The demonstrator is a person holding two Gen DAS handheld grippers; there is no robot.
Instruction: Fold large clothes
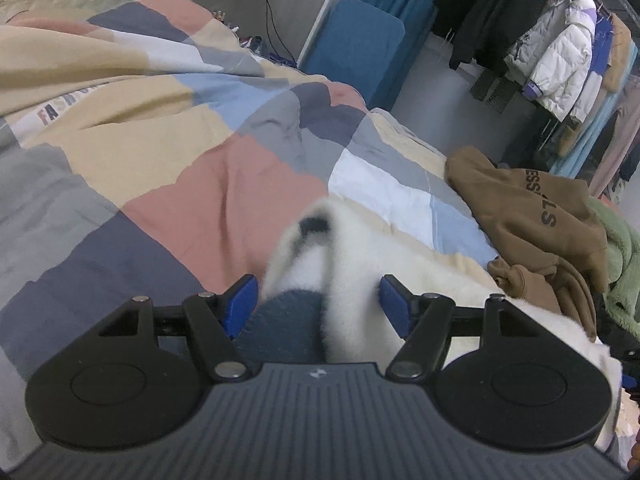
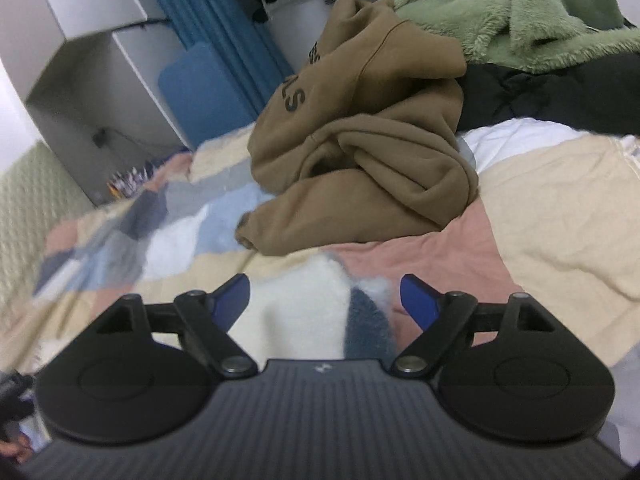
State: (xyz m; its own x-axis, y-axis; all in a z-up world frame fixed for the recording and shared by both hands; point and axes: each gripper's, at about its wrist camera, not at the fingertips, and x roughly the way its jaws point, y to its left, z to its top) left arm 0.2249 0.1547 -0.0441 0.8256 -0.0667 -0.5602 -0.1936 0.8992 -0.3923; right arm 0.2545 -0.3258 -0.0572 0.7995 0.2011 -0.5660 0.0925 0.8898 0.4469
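Cream fleece garment (image 1: 356, 264) on patchwork bedspread (image 1: 168, 184), between both sets of jaws.
Left gripper (image 1: 318, 300): jaws apart, blue pads not pressing; fleece with dark blue patch in the gap. Right gripper (image 2: 326, 300): jaws wide, same garment (image 2: 304, 304) lying loose between pads. Brown hoodie (image 2: 360, 140) heaped at 12 o'clock in right view, green fleece (image 2: 520, 12) at 1 o'clock behind it.

fleece garment (image 1: 360, 248) on bed (image 1: 160, 184), between left tongs (image 1: 316, 300) and right tongs (image 2: 324, 300); hoodie (image 2: 360, 152) beyond, fluffy robe (image 2: 520, 12) behind it.
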